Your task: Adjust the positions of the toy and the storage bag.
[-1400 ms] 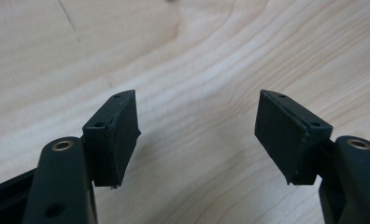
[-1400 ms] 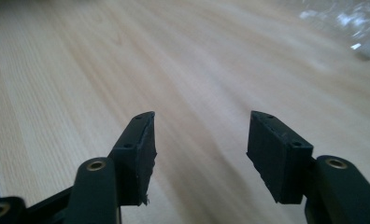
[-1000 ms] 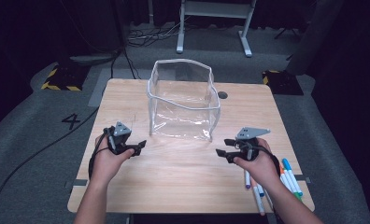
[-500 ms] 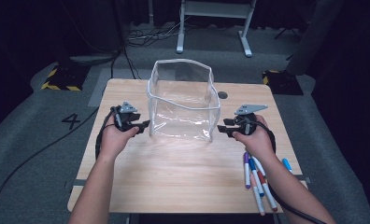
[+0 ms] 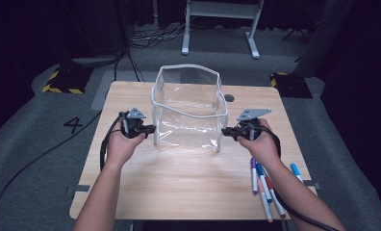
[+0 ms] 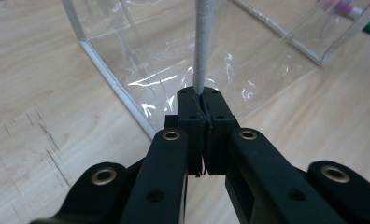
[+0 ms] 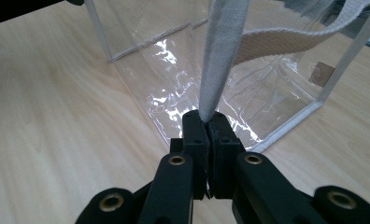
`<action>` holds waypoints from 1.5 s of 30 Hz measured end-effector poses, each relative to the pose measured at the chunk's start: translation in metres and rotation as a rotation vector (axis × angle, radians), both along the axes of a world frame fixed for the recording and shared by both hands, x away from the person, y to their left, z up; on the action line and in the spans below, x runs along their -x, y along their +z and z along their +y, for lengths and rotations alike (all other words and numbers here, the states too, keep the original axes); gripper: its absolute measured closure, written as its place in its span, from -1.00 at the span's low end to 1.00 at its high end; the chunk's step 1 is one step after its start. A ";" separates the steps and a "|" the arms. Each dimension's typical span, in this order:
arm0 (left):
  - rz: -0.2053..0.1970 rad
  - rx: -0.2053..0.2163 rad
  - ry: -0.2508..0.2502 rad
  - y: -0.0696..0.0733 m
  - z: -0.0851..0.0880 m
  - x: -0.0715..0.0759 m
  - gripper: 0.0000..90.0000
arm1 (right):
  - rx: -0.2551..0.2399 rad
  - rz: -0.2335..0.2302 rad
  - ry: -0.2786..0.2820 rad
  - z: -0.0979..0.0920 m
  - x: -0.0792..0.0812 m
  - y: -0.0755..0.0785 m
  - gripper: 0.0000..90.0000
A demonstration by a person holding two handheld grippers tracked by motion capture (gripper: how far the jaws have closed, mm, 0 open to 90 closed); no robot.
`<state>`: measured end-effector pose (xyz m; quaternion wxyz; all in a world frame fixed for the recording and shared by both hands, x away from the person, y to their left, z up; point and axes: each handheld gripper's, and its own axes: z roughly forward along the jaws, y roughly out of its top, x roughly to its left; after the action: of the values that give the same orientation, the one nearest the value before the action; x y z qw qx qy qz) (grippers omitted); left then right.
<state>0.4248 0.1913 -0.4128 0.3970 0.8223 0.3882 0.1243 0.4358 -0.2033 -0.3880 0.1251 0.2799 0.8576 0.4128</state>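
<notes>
Markers (image 5: 264, 190) are being shown lying at the near right corner of the wooden table (image 5: 179, 192), just beside the right forearm, with purple, blue and red caps visible. Farther in, the left gripper (image 5: 150, 129) is being held in the left hand (image 5: 119, 147) at the near left corner of the clear plastic bag (image 5: 188, 115), and the right gripper (image 5: 227, 131) is being held in the right hand (image 5: 260, 144) at the near right corner. The bag is being kept upright on the middle of the table, its mouth open at the top, between the two grippers. In the left gripper view, the jaws are being pressed together on the pale trim (image 6: 204, 46) that runs up the bag's corner edge; the closing of these jaws has just been completed, with the trim between the pads. In the right gripper view, the jaws are likewise being clamped on the grey-white edge band (image 7: 223, 56) of the bag, having just been closing on it, and a woven strap (image 7: 286, 42) is being seen through the clear wall beyond. Behind the bag, a small dark round spot (image 5: 229, 97) is being shown on the table top near the far edge. Beyond the table, cables (image 5: 145, 38) are lying on the grey floor, and the feet of a white stand (image 5: 217, 29) are being seen at the back.
</notes>
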 end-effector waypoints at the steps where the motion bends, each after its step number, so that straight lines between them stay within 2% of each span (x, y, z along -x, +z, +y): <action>1: 0.000 0.000 0.000 0.000 0.000 0.000 0.94 | 0.000 0.003 0.006 -0.002 0.006 0.000 0.95; 2: 0.003 0.008 -0.022 -0.001 -0.002 0.010 0.94 | -0.002 0.006 0.011 -0.005 0.012 0.000 0.95; 4: 0.007 0.012 -0.045 -0.002 -0.004 0.021 0.94 | -0.006 0.013 0.023 -0.010 0.025 0.000 0.95; 8: -0.013 0.006 -0.083 -0.003 -0.008 0.035 0.94 | -0.013 0.023 0.044 -0.021 0.050 -0.001 0.95; 10: -0.027 -0.003 -0.101 -0.003 -0.012 0.050 0.94 | -0.014 0.030 0.057 -0.025 0.063 -0.001 0.95; 11: -0.027 -0.003 -0.101 -0.003 -0.012 0.050 0.94 | -0.014 0.030 0.057 -0.025 0.063 -0.001 0.95; 12: -0.027 -0.003 -0.119 -0.004 -0.016 0.059 0.94 | -0.011 0.030 0.067 -0.029 0.075 -0.002 0.95; 13: -0.030 -0.003 -0.129 -0.004 -0.017 0.064 0.94 | -0.012 0.032 0.072 -0.031 0.081 -0.002 0.95; 17: -0.041 0.013 -0.174 -0.006 -0.020 0.081 0.94 | -0.034 0.046 0.084 -0.042 0.101 -0.004 0.95; 18: -0.041 0.013 -0.174 -0.006 -0.020 0.081 0.94 | -0.034 0.046 0.084 -0.042 0.101 -0.004 0.95; 19: -0.040 0.024 -0.188 -0.007 -0.022 0.090 0.94 | -0.052 0.055 0.084 -0.048 0.110 -0.006 0.95; 21: -0.039 0.028 -0.197 -0.007 -0.023 0.094 0.94 | -0.061 0.059 0.083 -0.051 0.114 -0.006 0.95; 22: -0.039 0.033 -0.212 -0.008 -0.026 0.101 0.94 | -0.068 0.063 0.079 -0.055 0.122 -0.007 0.95; 33: -0.003 0.029 -0.304 -0.005 -0.040 0.131 0.94 | -0.064 0.071 0.084 -0.076 0.156 -0.006 0.95; 45: 0.015 0.023 -0.396 -0.003 -0.058 0.149 0.93 | -0.079 0.091 0.074 -0.097 0.186 -0.007 0.95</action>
<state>0.2756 0.1333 -0.4157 0.4201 0.8790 0.2231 0.0332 0.2501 -0.3008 -0.3946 0.0596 0.2712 0.8553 0.4375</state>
